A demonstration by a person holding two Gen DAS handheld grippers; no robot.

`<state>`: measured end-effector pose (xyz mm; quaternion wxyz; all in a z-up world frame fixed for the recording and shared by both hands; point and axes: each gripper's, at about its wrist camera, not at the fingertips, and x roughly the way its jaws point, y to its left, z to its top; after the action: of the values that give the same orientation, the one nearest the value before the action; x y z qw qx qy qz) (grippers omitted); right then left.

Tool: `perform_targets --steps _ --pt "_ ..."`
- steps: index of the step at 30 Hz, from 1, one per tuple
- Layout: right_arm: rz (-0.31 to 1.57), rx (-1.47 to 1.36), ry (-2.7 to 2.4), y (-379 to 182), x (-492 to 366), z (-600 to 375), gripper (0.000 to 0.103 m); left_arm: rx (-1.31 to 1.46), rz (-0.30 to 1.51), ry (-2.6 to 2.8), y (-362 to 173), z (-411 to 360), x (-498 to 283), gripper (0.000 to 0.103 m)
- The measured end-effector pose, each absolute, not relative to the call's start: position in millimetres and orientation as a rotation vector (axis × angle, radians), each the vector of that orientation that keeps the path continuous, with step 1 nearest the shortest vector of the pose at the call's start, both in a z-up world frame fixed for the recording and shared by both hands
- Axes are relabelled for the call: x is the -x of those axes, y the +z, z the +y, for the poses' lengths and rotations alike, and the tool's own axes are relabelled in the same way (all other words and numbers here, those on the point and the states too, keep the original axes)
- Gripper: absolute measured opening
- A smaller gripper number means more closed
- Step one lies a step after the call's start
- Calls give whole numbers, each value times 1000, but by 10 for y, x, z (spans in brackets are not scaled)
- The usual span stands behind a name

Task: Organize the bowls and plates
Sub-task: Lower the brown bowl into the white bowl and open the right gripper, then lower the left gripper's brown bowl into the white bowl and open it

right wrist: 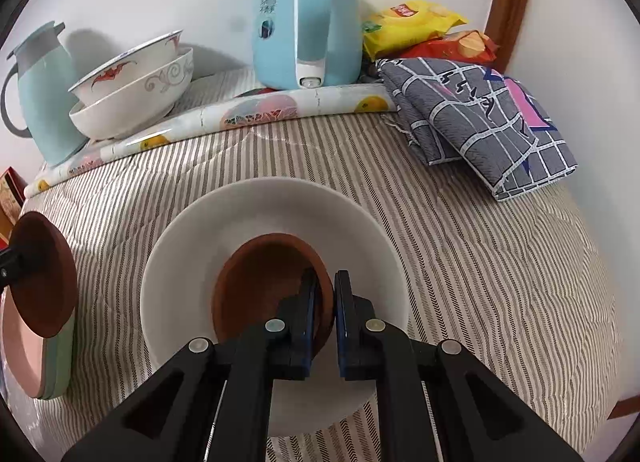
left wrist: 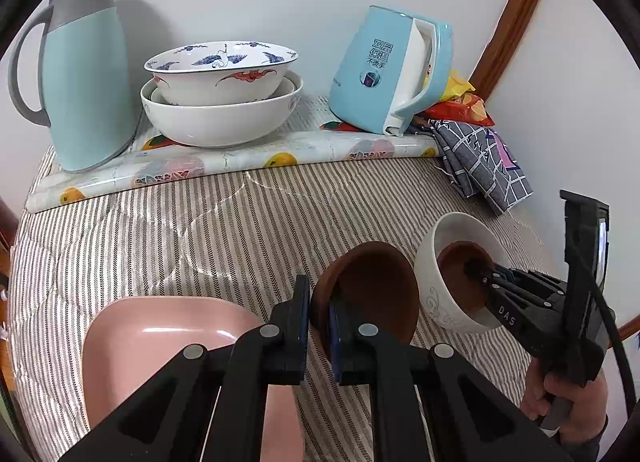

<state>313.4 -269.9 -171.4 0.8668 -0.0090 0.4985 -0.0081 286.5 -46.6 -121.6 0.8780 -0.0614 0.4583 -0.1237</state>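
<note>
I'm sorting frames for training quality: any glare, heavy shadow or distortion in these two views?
Left wrist view: strong fisheye bending with black corners, a soft glare patch on the pink plate, and the thermos throws a soft wall shadow. Right wrist view: same curved edges, and the white bowl looks ballooned near the lens; lighting is even and focus sharp.

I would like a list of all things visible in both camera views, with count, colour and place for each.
brown dishes: 2; one held tilted in the left gripper, one inside the white bowl, gripped at its rim.
white bowl: 1, front right on the striped cloth.
stacked bowls: at least 2, white with red and blue pattern, back on the fruit-print mat.
pink plate: 1, front left, lying on a green one.
thermos jug: 1, light blue and grey, back left.
kettle: 1, light blue, back right.
snack bags: 2, yellow and red, back right.
folded cloth: 1, grey checked, right.
left gripper: black, shut.
right gripper: black, shut.
</note>
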Motion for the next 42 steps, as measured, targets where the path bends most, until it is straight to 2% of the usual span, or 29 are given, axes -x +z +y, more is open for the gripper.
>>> perform_targets --steps 11,22,25,26,27,42 --pt "1086 54 0 -1759 -3158 -2615 10 127 950 -256 -1167 -467 -2829 9" --pt "1105 67 -6 -1754 -3136 -2581 17 122 952 -252 -1142 -472 -2718 9" --pt "1085 68 -3 -1697 -3098 -2561 34 121 948 -247 -1118 -463 -2685 9" --pt "1073 65 -4 -1677 -3084 -2560 44 121 946 -247 -1108 -465 -2674 9" --pt "1060 61 -6 -1654 -3069 -2564 47 121 944 -245 -1096 -470 -2662 9" --pt "934 -51 -18 -1253 -2708 -2952 47 74 916 -286 -936 -841 -2549 9"
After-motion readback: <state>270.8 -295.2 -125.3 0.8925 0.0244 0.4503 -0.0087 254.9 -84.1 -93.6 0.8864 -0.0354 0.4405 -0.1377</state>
